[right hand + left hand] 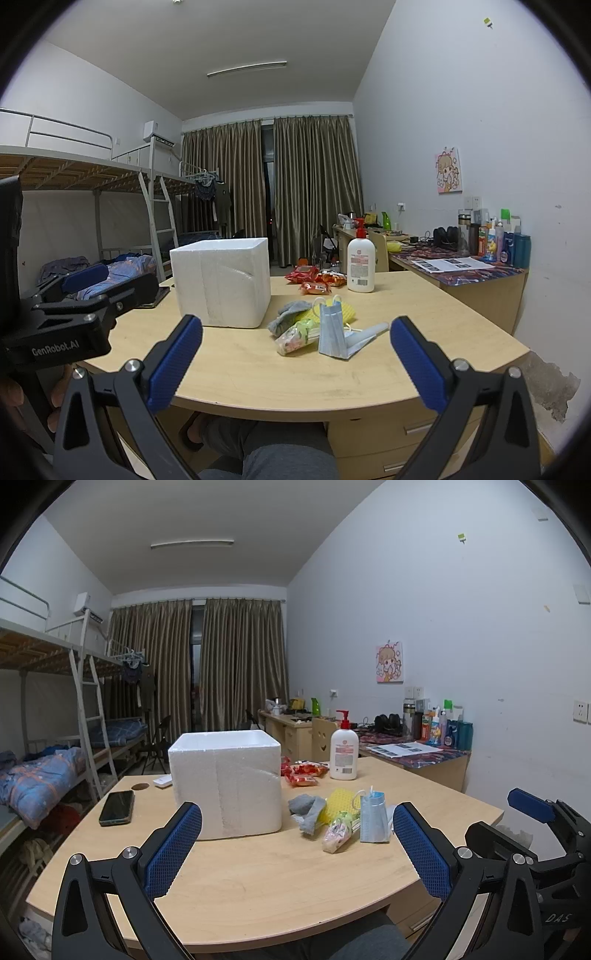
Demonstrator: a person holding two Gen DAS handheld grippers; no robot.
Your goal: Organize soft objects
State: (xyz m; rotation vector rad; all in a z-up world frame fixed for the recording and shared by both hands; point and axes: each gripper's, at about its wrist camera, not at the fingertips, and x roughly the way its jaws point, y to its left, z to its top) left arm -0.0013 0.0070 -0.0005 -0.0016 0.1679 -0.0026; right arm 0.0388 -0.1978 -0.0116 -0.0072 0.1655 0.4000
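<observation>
A white foam box [225, 782] [221, 282] stands on the wooden table [258, 878] [424, 314]. To its right lies a small pile: a grey sock [308, 810] [288, 314], a yellow sponge [340, 801] [349, 310], a blue face mask [373, 818] [332, 334] and a pink-green packet [336, 834] [295, 336]. My left gripper [297, 843] is open and empty above the table's near part. My right gripper [295, 358] is open and empty, just short of the pile.
A white lotion bottle with red pump [343, 749] [361, 264] and red snack packets [303, 773] [314, 278] stand behind the pile. A black phone [117, 807] lies left of the box. A bunk bed [55, 738] is at the left, a cluttered desk [417, 753] at the right.
</observation>
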